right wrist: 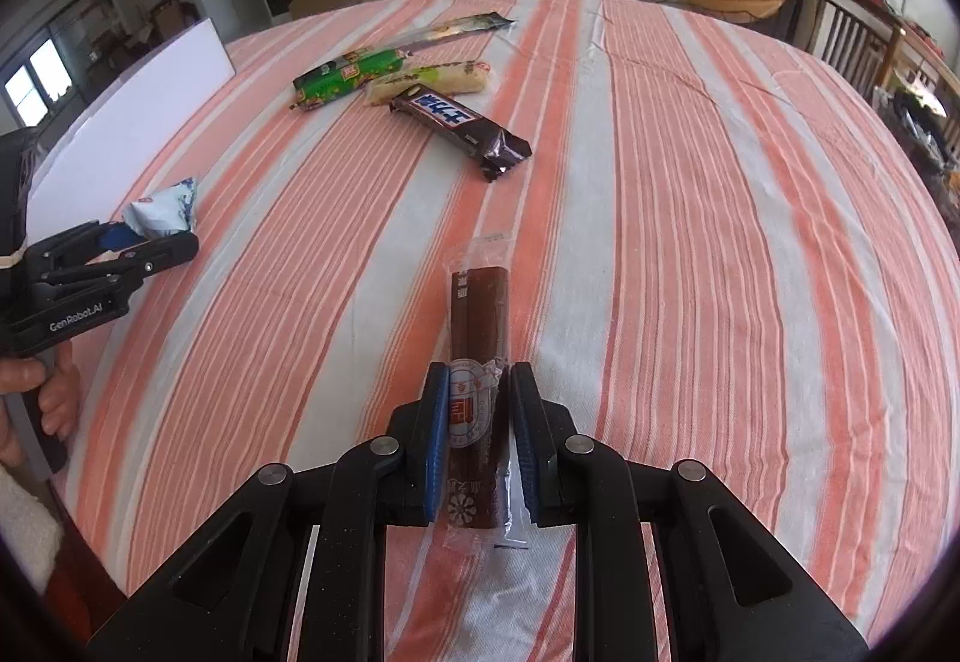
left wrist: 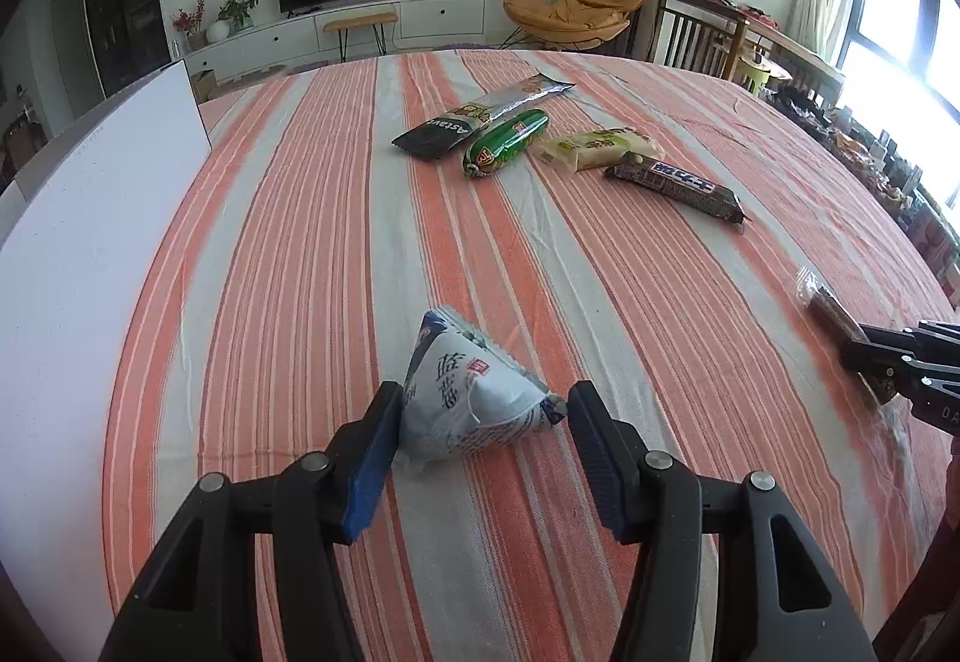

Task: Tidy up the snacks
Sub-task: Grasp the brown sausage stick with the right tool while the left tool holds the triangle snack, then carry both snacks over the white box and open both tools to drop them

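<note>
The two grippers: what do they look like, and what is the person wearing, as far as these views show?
The left gripper and the right gripper have the same build: matte black linkage arms with round silver pivot pins, and straight fingers lined with ribbed blue pads. Seen from the right wrist camera, the left gripper's black body carries white lettering, "GenRobot.AI". No cables show. A fluffy white sleeve cuff shows at that view's left edge.

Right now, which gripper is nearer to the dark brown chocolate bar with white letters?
Right. The right gripper, shut on a brown snack stick, is just before the chocolate bar; the left gripper is farther, around a white pouch.
</note>
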`<state>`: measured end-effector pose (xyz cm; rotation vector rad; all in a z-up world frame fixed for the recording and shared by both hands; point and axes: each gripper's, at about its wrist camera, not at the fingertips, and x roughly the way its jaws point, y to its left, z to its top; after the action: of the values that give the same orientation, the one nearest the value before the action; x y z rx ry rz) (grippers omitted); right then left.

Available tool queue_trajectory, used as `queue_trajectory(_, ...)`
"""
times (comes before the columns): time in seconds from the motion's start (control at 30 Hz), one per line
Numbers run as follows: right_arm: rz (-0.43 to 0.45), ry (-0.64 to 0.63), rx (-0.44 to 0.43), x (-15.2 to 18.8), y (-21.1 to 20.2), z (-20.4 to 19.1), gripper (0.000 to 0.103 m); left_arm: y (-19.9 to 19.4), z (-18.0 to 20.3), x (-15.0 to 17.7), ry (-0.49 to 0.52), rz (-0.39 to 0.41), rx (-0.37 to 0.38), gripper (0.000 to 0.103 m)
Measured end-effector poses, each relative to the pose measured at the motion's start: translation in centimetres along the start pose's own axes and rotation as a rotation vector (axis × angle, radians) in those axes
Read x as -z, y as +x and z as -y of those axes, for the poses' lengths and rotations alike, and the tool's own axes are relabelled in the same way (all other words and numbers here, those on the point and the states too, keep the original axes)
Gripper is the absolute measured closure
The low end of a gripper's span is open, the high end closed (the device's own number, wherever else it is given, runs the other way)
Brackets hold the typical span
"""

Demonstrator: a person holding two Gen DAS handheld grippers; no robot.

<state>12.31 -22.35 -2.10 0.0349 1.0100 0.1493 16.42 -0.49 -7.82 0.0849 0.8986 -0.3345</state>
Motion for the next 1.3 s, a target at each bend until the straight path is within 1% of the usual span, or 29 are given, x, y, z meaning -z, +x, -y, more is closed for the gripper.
queue_trajectory(0.03,0.022,0.01,0.002,0.3,-0.1,0.1,0.082,-0.1,-0.1,0.1,-0.014,-0.005,0.002,0.032)
queue_trajectory(0.07,0.043,0.017,0.005,0.5,-0.3,0.1,0.081,-0.3,-0.2,0.3,-0.023,-0.008,0.001,0.025)
queue_trajectory(0.1,0.062,0.02,0.008,0.7,-0.3,0.0,0.08,-0.3,-0.3,0.4,-0.025,-0.004,-0.009,0.016)
queue_trajectory(0.13,0.077,0.017,0.009,0.9,-0.4,-0.1,0.078,-0.3,-0.2,0.4,-0.021,0.002,-0.023,0.014)
queue_trajectory(0.2,0.09,-0.007,-0.002,0.9,-0.3,-0.5,0.068,0.2,-0.2,0.3,-0.013,-0.012,-0.041,0.014)
queue_trajectory(0.23,0.092,-0.023,-0.002,0.8,-0.2,-0.7,0.057,0.7,-0.1,0.3,-0.011,-0.025,-0.043,0.014)
queue_trajectory(0.27,0.094,-0.032,0.012,0.9,0.0,-0.8,0.043,1.2,-0.1,0.2,-0.008,-0.042,-0.046,0.014)
queue_trajectory(0.3,0.096,-0.031,0.021,1.0,0.0,-0.8,0.038,1.4,0.2,0.2,0.011,-0.038,-0.068,0.01)
queue_trajectory(0.33,0.097,-0.026,0.02,1.1,0.0,-0.7,0.037,1.6,0.4,0.1,0.025,-0.041,-0.075,0.007)
queue_trajectory(0.37,0.098,-0.022,0.017,1.2,-0.1,-0.6,0.037,1.8,0.5,0.0,0.027,-0.045,-0.074,0.006)
queue_trajectory(0.43,0.101,-0.014,0.001,1.2,-0.1,-0.3,0.036,2.2,0.0,-0.1,-0.006,-0.056,-0.07,0.0)
queue_trajectory(0.53,0.099,-0.013,-0.029,1.4,-0.1,0.0,0.029,2.3,-0.1,-0.3,-0.015,-0.061,-0.085,0.0)
queue_trajectory(0.57,0.097,-0.015,-0.029,1.5,-0.2,-0.1,0.028,2.3,-0.1,-0.3,-0.014,-0.065,-0.086,0.0)
queue_trajectory(0.6,0.094,-0.015,-0.027,1.5,-0.2,-0.1,0.028,2.3,-0.1,-0.4,-0.017,-0.071,-0.083,0.003)
queue_trajectory(0.67,0.063,-0.022,-0.021,1.1,-0.1,-0.3,0.028,1.8,0.1,-0.7,-0.004,-0.065,-0.073,0.021)
queue_trajectory(0.7,0.03,-0.024,-0.019,0.7,0.0,-0.3,0.028,1.5,0.3,-0.8,0.013,-0.061,-0.064,0.044)
queue_trajectory(0.73,-0.014,-0.019,-0.02,0.2,0.1,-0.3,0.028,1.4,0.5,-1.0,0.027,-0.068,-0.057,0.052)
queue_trajectory(0.8,-0.09,0.013,-0.029,-0.9,0.5,0.1,0.029,1.3,0.7,-1.0,0.039,-0.072,-0.059,0.054)
queue_trajectory(0.83,-0.122,0.009,-0.021,-1.4,0.7,0.1,0.033,1.2,0.7,-0.9,0.04,-0.066,-0.059,0.055)
queue_trajectory(0.87,-0.143,-0.024,0.008,-1.9,0.9,-0.2,0.058,0.8,0.6,-0.8,0.033,-0.058,-0.058,0.057)
queue_trajectory(0.9,-0.163,-0.053,0.029,-2.2,1.2,-0.4,0.077,0.3,0.5,-0.6,0.019,-0.051,-0.052,0.063)
queue_trajectory(0.93,-0.182,-0.052,0.024,-2.4,1.2,-0.3,0.083,-0.2,0.4,-0.5,0.005,-0.045,-0.042,0.063)
queue_trajectory(1.0,-0.192,-0.021,-0.005,-2.2,0.7,-0.1,0.084,-1.9,0.2,-0.2,-0.007,-0.02,-0.038,0.063)
queue_trajectory(1.07,-0.164,0.0,-0.026,-1.8,-0.5,-0.4,0.084,-3.7,0.1,0.1,-0.012,0.004,-0.035,0.063)
queue_trajectory(1.13,-0.132,0.048,-0.071,-1.4,-1.7,-0.7,0.084,-5.5,-0.1,0.3,-0.028,0.027,-0.025,0.063)
queue_trajectory(1.17,-0.112,0.096,-0.125,-1.2,-2.3,-0.8,0.084,-6.3,-0.3,0.4,-0.039,0.038,-0.019,0.063)
queue_trajectory(1.3,-0.045,0.328,-0.41,-0.2,-3.6,-0.4,0.084,-10.0,-1.0,1.0,-0.088,0.088,0.001,0.063)
